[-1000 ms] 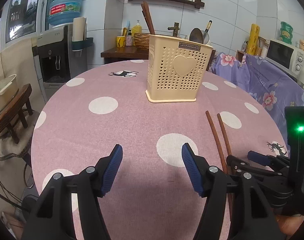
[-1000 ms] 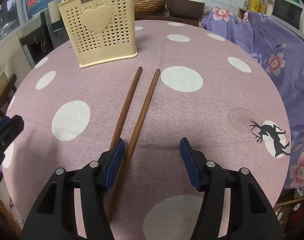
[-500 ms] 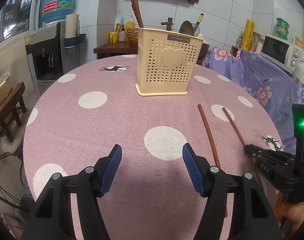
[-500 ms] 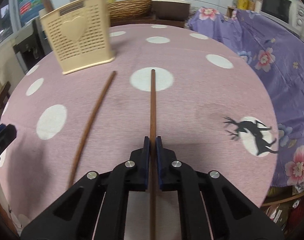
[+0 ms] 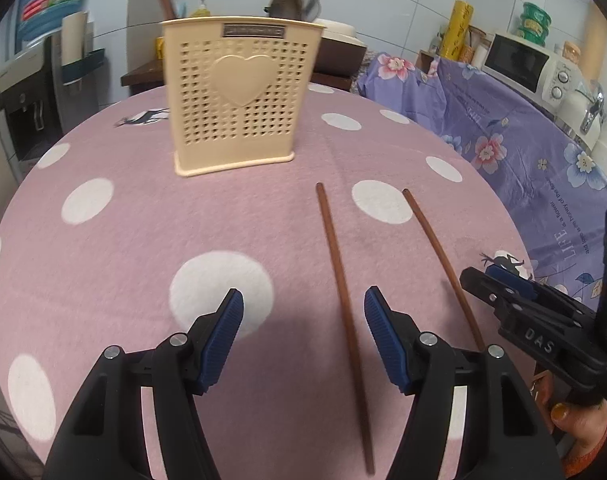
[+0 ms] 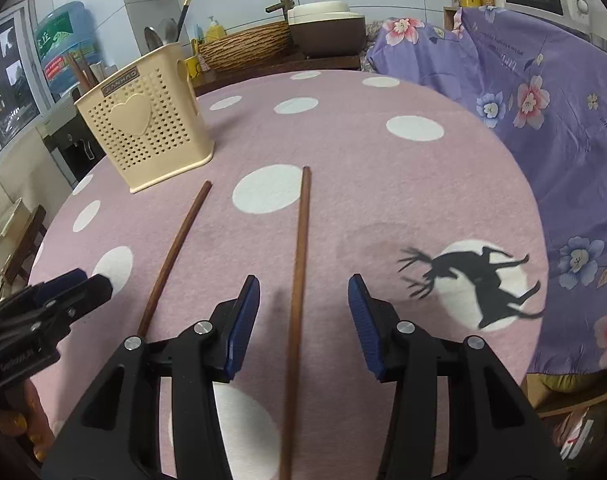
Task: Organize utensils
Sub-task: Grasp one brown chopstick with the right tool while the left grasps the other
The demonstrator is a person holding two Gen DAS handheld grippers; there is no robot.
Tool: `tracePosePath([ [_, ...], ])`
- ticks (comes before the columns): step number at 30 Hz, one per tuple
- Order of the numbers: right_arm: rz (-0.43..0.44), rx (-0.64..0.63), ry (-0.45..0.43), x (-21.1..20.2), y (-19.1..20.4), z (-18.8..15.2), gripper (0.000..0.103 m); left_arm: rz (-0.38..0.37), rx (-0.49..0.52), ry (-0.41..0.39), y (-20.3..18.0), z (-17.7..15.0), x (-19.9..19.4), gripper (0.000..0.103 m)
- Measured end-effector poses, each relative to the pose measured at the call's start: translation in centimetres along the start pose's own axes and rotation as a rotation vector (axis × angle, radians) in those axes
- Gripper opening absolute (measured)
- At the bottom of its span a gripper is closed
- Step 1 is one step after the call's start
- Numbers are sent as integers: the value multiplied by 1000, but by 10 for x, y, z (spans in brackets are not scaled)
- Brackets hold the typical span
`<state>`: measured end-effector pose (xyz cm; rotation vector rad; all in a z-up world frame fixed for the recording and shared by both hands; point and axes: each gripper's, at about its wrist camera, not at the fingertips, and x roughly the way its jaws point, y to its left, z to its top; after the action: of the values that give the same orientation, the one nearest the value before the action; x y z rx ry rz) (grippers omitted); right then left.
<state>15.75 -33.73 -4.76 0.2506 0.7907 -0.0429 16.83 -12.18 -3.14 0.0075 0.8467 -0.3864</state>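
Two brown chopsticks lie apart on the pink dotted tablecloth (image 5: pixel 123 248). The left chopstick (image 5: pixel 339 264) runs between my left gripper's (image 5: pixel 303 336) open jaws; it also shows in the right wrist view (image 6: pixel 175 248). The right chopstick (image 6: pixel 299 264) lies between my right gripper's (image 6: pixel 303 320) open jaws and shows in the left wrist view (image 5: pixel 439 252). Neither is gripped. A cream perforated utensil holder (image 5: pixel 235 92) with a heart stands upright at the far side, with a spoon and wooden sticks in it; it also shows in the right wrist view (image 6: pixel 143 128).
A purple floral cloth (image 6: pixel 543 92) covers furniture right of the table. A microwave (image 5: pixel 523 68) stands behind it. A wicker basket (image 6: pixel 243 46) and a brown pot (image 6: pixel 327 32) sit on a back counter. A water dispenser (image 5: pixel 31 92) stands at left.
My right gripper was shut on the right chopstick half a second ago and has opened, leaving it on the cloth. My left gripper has moved right over the left chopstick.
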Motion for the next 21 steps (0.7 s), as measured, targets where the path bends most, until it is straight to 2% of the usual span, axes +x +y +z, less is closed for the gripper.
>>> tracePosePath([
  [3,4,-3,-11,-2,-5,7,47,15,30,28,-10,17,20,62],
  [4,-1,-12,-15,-2,-5,10,47,21,40,36,-13,21,26,56],
  [11,-1,-62,-13,5,-3,23,47,65,58,95,-25,45,71,36],
  [12,-2,-68,-12,7,-3,25,47,71,54,102,-25,47,75,30],
  [16,0,-81,0,17,-1,35,47,91,53,99,-23,52,81,18],
  [21,-10,-95,51,40,6,48,47,96,40,103,-20,56,84,9],
])
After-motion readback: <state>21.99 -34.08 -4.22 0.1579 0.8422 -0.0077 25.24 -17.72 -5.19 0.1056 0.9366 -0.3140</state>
